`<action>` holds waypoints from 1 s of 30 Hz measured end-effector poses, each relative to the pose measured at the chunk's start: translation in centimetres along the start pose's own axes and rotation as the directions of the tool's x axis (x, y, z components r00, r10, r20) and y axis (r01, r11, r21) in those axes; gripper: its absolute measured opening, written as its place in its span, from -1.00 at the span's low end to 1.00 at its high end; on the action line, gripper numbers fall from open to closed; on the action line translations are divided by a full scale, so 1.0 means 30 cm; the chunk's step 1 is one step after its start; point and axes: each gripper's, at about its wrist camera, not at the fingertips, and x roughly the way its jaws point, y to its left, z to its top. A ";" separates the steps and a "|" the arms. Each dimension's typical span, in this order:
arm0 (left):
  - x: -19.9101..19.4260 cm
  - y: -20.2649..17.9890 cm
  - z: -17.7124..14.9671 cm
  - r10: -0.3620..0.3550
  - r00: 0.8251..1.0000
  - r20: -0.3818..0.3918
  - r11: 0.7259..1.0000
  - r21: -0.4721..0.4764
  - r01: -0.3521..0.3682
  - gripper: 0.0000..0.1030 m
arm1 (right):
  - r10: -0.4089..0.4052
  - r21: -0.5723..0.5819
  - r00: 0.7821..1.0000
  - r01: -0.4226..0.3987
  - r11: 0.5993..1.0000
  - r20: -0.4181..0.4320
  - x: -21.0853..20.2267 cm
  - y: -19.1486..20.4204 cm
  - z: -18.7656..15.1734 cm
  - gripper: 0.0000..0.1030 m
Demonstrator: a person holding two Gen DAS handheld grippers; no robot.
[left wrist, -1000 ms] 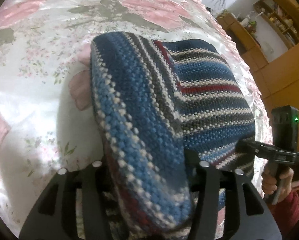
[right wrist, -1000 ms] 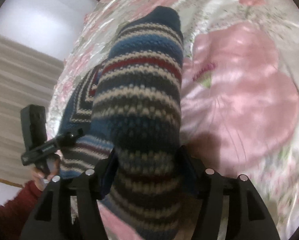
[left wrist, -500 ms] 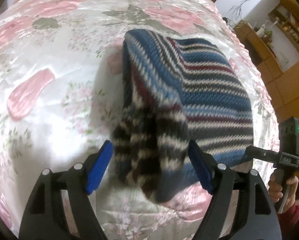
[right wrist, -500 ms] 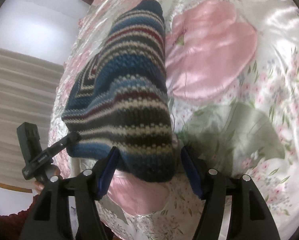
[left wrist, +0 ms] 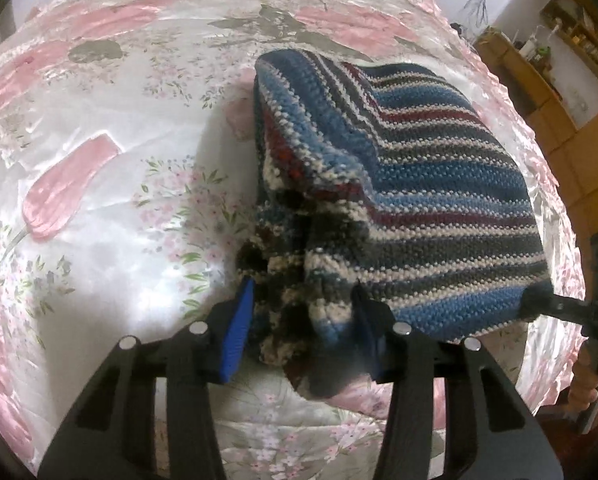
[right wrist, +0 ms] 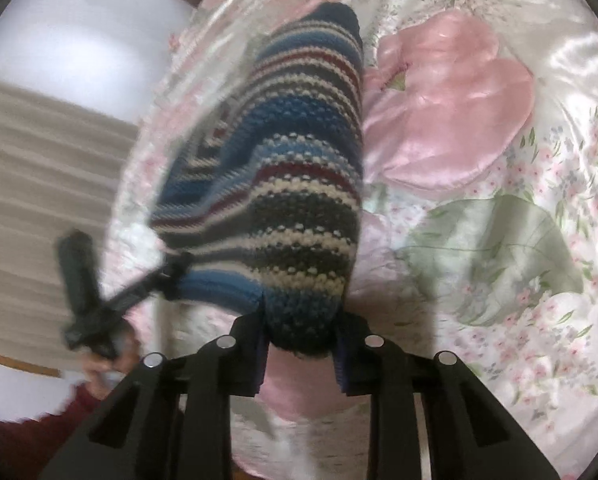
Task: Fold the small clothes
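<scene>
A small knitted garment (left wrist: 439, 200) with blue, grey, cream and dark red stripes is folded over on the bed, its near edge lifted. In the left wrist view my left gripper (left wrist: 301, 320) is shut on a bunched near corner of it. Its blue pads (left wrist: 239, 320) press the knit from both sides. My right gripper (left wrist: 537, 304) pinches the other near corner at the far right. The right wrist view shows the garment (right wrist: 291, 200) running away from my right gripper (right wrist: 299, 336), which is shut on its dark tip. My left gripper (right wrist: 175, 276) holds the corner at the left.
A shiny floral bedspread (left wrist: 119, 200), white with pink flowers, covers the bed on all sides of the garment. Wooden shelves and cabinets (left wrist: 559, 60) stand past the bed's far right edge. A hand (right wrist: 111, 364) in a dark red sleeve holds the left gripper's handle.
Half a second ago both pairs of fingers stood wide around the knit; they have since closed on its near corners. Both cameras have drawn back and the garment lies more spread out.
</scene>
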 end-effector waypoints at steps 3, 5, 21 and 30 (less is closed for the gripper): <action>0.019 0.015 -0.008 -0.007 1.000 -0.006 1.000 -0.010 0.007 -0.04 | -0.039 -0.001 0.999 0.039 0.999 -0.010 0.028 -0.024 -0.009 -0.48; 0.029 0.025 -0.011 -0.014 1.000 -0.008 1.000 -0.021 0.013 0.01 | -0.037 0.014 0.999 0.037 0.999 -0.008 0.033 -0.043 -0.016 -0.47; 0.047 0.047 -0.036 -0.017 1.000 0.002 0.999 -0.030 0.017 0.22 | -0.078 0.040 0.996 0.077 0.996 0.042 0.078 -0.025 -0.051 -0.31; -0.104 0.018 -0.107 0.119 0.992 -0.032 0.992 -0.028 -0.120 0.68 | -0.340 -0.067 0.933 0.349 0.935 0.120 -0.027 0.211 -0.187 0.70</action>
